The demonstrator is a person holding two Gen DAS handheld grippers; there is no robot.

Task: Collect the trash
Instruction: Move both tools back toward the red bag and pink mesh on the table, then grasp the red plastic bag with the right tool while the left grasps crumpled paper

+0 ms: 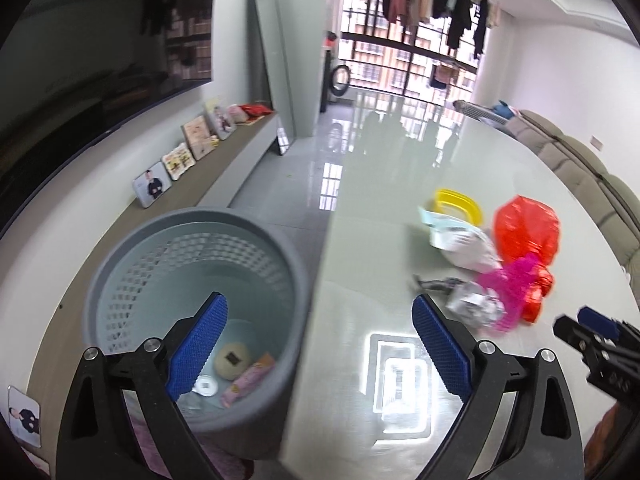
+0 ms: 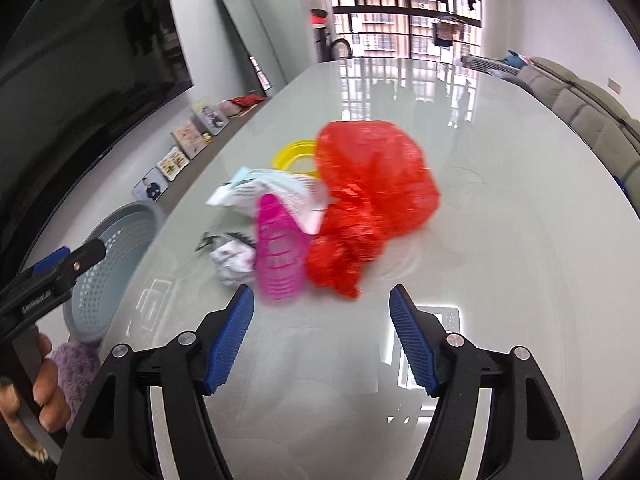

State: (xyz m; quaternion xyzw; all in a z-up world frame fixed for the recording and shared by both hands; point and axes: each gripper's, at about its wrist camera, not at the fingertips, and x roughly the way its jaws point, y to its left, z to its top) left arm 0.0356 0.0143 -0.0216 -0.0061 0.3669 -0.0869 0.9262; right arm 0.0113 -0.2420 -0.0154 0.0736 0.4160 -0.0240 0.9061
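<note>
A grey perforated bin (image 1: 192, 292) stands on the floor beside the glossy table; several pieces of trash lie at its bottom. My left gripper (image 1: 320, 308) is open and empty, straddling the bin's rim and the table edge. On the table (image 2: 500, 240) lies a trash pile: a red plastic bag (image 2: 372, 196), a pink mesh sleeve (image 2: 278, 252), a white packet (image 2: 272, 192), crumpled silver wrapper (image 2: 234, 260) and a yellow ring (image 2: 296, 154). My right gripper (image 2: 322, 298) hangs open and empty just short of the pile. It also shows at the right edge of the left wrist view (image 1: 580, 322).
A dark TV (image 1: 80, 60) hangs over a low shelf with picture tiles (image 1: 188, 148). A mirror (image 1: 272, 64) leans on the wall. A sofa (image 2: 592, 112) runs along the table's right side. A purple fluffy thing (image 2: 76, 364) lies by the bin.
</note>
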